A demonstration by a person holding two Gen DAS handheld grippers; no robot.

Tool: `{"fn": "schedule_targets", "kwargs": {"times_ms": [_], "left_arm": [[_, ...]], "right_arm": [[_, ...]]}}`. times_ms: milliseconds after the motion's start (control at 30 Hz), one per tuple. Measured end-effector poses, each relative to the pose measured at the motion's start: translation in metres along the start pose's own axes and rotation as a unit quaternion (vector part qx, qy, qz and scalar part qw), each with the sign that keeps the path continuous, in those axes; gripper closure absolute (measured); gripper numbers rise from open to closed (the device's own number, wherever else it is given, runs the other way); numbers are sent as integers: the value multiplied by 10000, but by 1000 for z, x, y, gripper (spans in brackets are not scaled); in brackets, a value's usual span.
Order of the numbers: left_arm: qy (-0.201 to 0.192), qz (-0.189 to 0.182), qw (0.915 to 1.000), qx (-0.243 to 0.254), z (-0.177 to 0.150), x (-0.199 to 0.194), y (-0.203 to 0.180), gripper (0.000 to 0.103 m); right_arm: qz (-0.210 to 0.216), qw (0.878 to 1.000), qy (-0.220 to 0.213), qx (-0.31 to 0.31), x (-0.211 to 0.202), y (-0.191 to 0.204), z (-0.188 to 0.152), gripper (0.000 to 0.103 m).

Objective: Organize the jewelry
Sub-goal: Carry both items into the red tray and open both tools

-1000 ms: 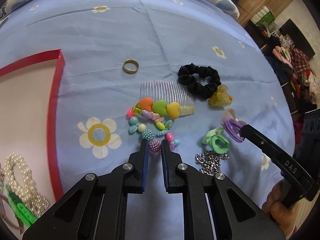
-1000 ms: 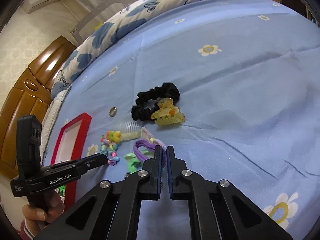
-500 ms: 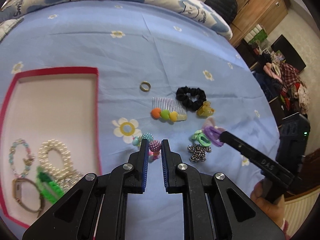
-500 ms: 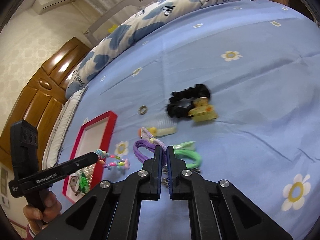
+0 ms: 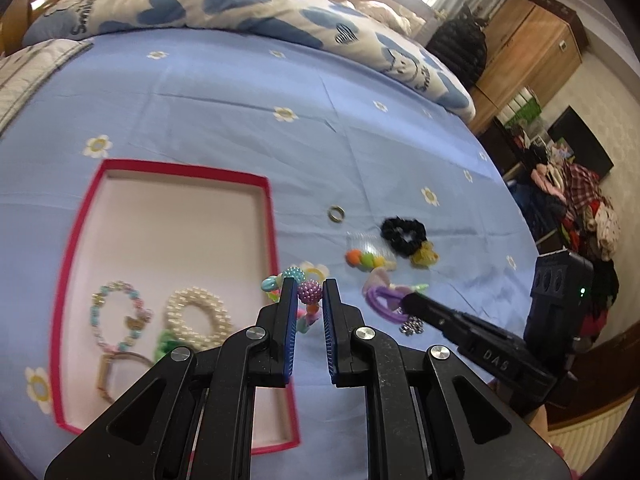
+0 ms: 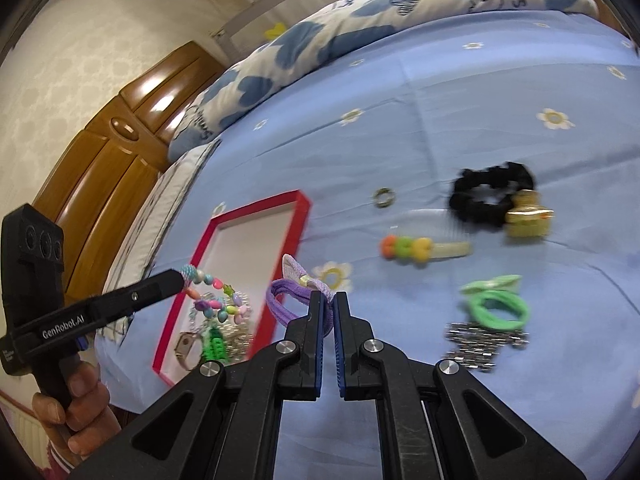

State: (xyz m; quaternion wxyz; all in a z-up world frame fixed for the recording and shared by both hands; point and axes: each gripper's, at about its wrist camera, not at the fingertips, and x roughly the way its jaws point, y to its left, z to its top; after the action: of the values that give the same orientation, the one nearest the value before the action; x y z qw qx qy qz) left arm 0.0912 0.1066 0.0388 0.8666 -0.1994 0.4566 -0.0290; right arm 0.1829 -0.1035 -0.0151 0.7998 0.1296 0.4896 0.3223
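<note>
Bracelets are travelling: the left gripper (image 5: pixel 306 294), clenched on the beaded bracelet (image 5: pixel 309 291), is now lifting it toward the red tray (image 5: pixel 271 216), while the right gripper (image 6: pixel 329 306) is carrying the purple hair tie (image 6: pixel 286 292) clamped

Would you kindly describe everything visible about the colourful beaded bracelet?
The colourful beaded bracelet is a string of mixed plastic-looking beads: pink, green, yellow, a star and larger studded teal and purple balls. The left gripper pinches its purple ball, so it dangles in a loose loop above the red-rimmed tray, touching nothing else.
</note>
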Motion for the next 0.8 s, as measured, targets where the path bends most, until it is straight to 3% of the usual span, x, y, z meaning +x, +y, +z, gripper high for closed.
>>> {"fn": "schedule_targets", "kwargs": {"times_ms": [433, 800], "left_arm": [[-185, 321, 9985, -407, 14, -13, 61, 92], [-28, 550, 9958, -733, -2, -4, 107, 92]], "right_arm": [[328, 9973, 373, -533, 49, 72, 0, 99], [356, 9940, 703, -752, 86, 101, -6, 99]]}}
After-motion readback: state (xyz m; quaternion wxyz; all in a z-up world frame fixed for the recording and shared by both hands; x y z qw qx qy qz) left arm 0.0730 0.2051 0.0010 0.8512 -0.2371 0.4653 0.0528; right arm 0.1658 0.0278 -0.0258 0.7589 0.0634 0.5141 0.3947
